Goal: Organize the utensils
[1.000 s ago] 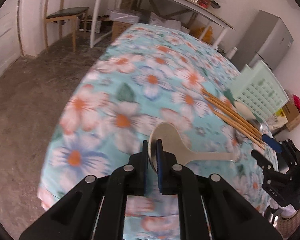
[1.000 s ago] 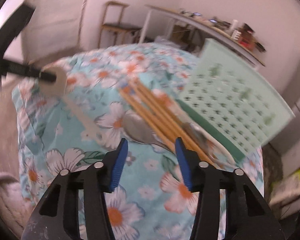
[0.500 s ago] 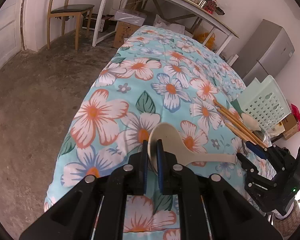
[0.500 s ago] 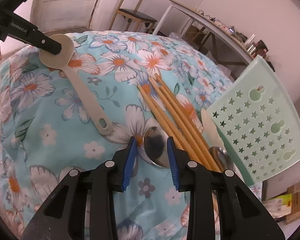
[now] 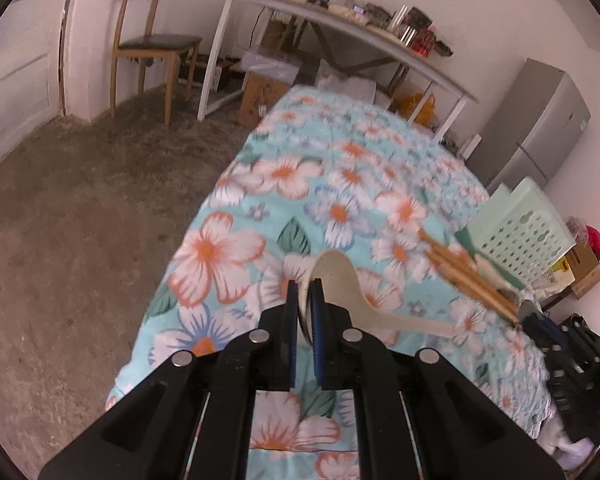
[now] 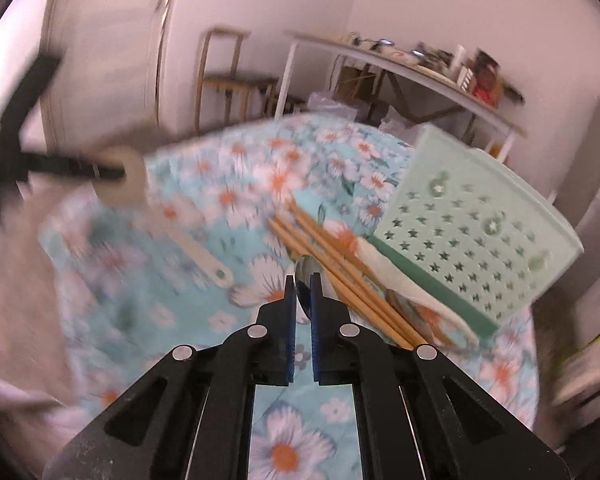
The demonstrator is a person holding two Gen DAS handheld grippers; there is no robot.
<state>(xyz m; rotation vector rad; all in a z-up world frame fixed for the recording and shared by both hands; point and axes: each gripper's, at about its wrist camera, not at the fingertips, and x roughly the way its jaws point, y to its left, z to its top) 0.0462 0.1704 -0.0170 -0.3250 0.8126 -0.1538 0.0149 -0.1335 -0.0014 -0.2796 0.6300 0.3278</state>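
My left gripper (image 5: 305,292) holds a beige rice spoon (image 5: 340,284) by the rim of its bowl, jaws still closing on it; the handle points right, above the floral tablecloth (image 5: 284,176). My right gripper (image 6: 303,284) is closing on the bowl of a metal spoon (image 6: 306,270), which sits between its blue pads. Several wooden chopsticks (image 6: 340,276) lie right beside that spoon. In the right wrist view the beige spoon (image 6: 128,184) hangs blurred at the left, with the left gripper (image 6: 112,172) on it.
A mint green perforated basket (image 6: 480,232) stands at the table's right, with a white spoon (image 6: 400,276) lying along its base. Beyond the table are a wooden chair (image 5: 148,44), a white shelf table (image 5: 340,28) and a grey fridge (image 5: 540,120). Bare floor lies to the left.
The right gripper's jaws went from wide apart to closed on the metal spoon's bowl, and it lifted. The left gripper kept its hold on the beige spoon and rose slightly.
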